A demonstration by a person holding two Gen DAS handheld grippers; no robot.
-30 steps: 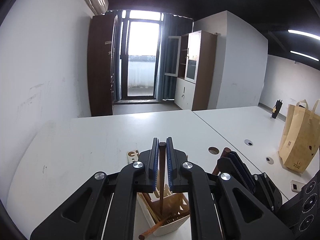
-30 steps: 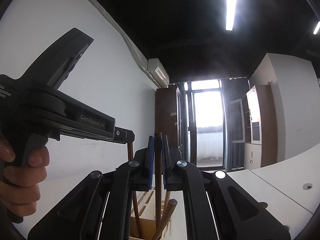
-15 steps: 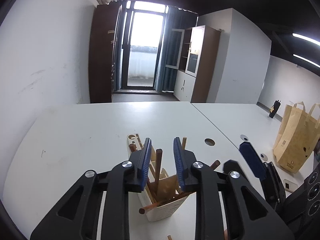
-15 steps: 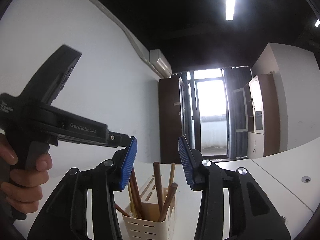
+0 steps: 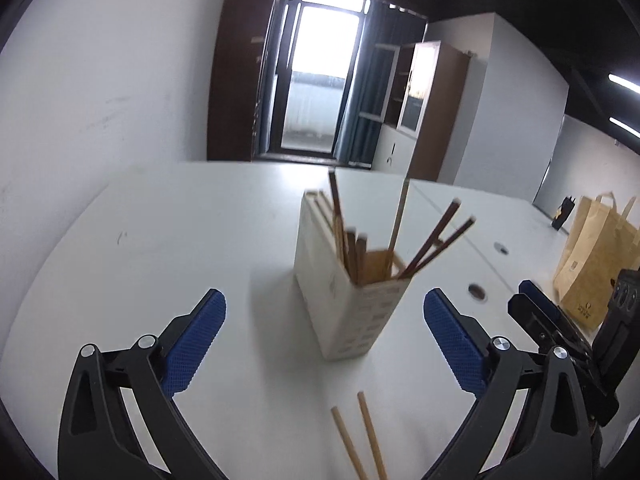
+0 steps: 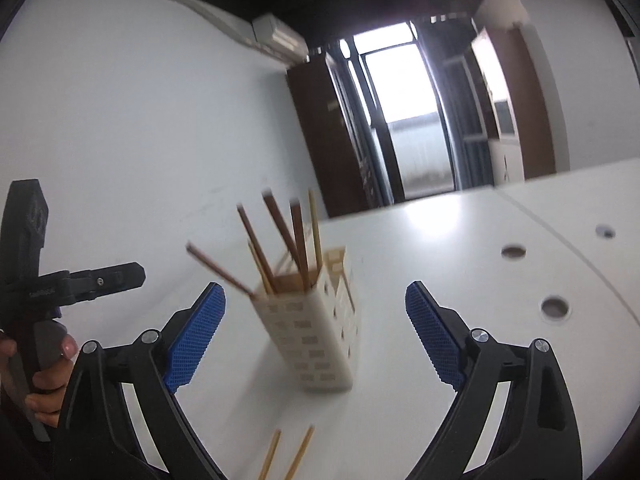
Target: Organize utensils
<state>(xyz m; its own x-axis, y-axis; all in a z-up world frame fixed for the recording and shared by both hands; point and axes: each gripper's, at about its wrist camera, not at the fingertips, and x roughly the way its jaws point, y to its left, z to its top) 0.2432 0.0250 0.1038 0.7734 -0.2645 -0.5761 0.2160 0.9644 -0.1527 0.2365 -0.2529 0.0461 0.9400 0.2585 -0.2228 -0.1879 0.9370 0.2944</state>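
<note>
A white slotted holder (image 5: 348, 312) (image 6: 320, 340) stands on the white table (image 5: 160, 240) with several dark and light chopsticks (image 5: 432, 240) (image 6: 280, 232) leaning in it. Two light chopsticks (image 5: 360, 440) (image 6: 288, 456) lie loose on the table in front of it. My left gripper (image 5: 323, 304) is wide, its jaws still opening, with nothing between the pads; the holder stands beyond them. My right gripper (image 6: 315, 294) is also opening wide and holds nothing. In the right wrist view a hand (image 6: 48, 360) holds the left gripper at the left edge.
A brown paper bag (image 5: 592, 264) stands at the far right of the table, with a small dark object (image 5: 564, 212) behind it. Round cable holes (image 6: 554, 308) dot the table to the right. A white wall runs along the left.
Both grippers were shut on a dark chopstick above the holder; both have opened wide, left the chopsticks in the holder, and drawn back and down from it.
</note>
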